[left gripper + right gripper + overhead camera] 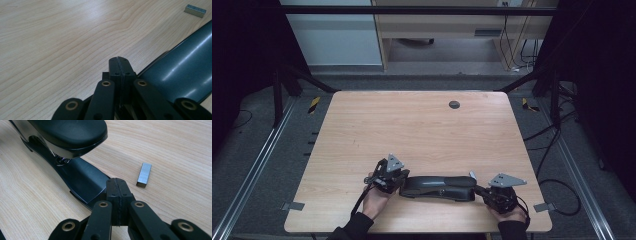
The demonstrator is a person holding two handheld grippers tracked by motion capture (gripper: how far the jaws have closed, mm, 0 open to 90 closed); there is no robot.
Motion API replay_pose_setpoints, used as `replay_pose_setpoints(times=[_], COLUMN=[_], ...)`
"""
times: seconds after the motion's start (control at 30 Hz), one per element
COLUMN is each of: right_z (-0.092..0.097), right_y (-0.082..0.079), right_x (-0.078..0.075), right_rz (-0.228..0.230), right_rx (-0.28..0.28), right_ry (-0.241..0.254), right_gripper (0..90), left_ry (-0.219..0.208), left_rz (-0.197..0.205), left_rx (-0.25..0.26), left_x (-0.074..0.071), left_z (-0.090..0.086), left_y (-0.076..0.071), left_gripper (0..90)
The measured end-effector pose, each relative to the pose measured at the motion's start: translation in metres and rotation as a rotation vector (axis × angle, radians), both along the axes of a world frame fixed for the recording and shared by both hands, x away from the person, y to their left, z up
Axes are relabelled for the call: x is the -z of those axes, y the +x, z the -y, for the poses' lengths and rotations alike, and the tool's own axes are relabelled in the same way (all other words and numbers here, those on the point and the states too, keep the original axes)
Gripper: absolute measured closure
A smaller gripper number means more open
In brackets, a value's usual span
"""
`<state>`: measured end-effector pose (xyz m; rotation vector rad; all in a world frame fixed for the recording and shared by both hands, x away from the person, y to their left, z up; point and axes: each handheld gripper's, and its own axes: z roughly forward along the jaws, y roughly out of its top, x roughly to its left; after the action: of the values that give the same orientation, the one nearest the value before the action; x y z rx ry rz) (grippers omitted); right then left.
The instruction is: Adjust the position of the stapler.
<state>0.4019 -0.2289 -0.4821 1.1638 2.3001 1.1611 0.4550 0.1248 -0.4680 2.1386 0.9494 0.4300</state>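
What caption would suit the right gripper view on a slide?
Shut right gripper beside a black stapler's base, a strip of staples lying on the wooden table.

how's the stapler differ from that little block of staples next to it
The stapler is long, dark and glossy; the block of staples is a small, silvery metal bar. The stapler lies between the left gripper and the right gripper, both with jaws shut, while the block of staples lies apart from both, beside the stapler's front end. Both rest flat on the wooden table.
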Motion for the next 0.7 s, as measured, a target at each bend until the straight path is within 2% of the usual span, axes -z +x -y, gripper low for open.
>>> replay_pose_setpoints(times=[0.13, 0.27, 0.47, 0.57, 0.7], right_z=[0.000, -0.001, -0.001, 0.000, 0.001], right_y=[0.000, 0.000, 0.000, 0.000, 0.000], right_x=[0.000, 0.000, 0.000, 0.000, -0.001], right_rz=[-0.007, -0.009, -0.007, -0.009, -0.006], right_rx=[0.000, 0.002, 0.003, 0.007, 0.019], right_ry=[0.003, 0.002, 0.003, 0.010, 0.019], right_gripper=[90.0, 90.0, 90.0, 90.0, 90.0], left_ry=[0.009, 0.016, 0.007, 0.022, 0.024], left_rz=[-0.012, -0.005, -0.007, 0.016, 0.049], left_rx=[0.013, 0.008, 0.006, -0.016, -0.037], left_x=[-0.001, -0.003, -0.005, -0.006, -0.012], left_z=[0.000, -0.001, -0.003, -0.005, -0.009], left_y=[-0.005, -0.010, -0.012, -0.012, -0.015], left_gripper=[89.6, 89.6, 89.5, 89.2, 82.9])
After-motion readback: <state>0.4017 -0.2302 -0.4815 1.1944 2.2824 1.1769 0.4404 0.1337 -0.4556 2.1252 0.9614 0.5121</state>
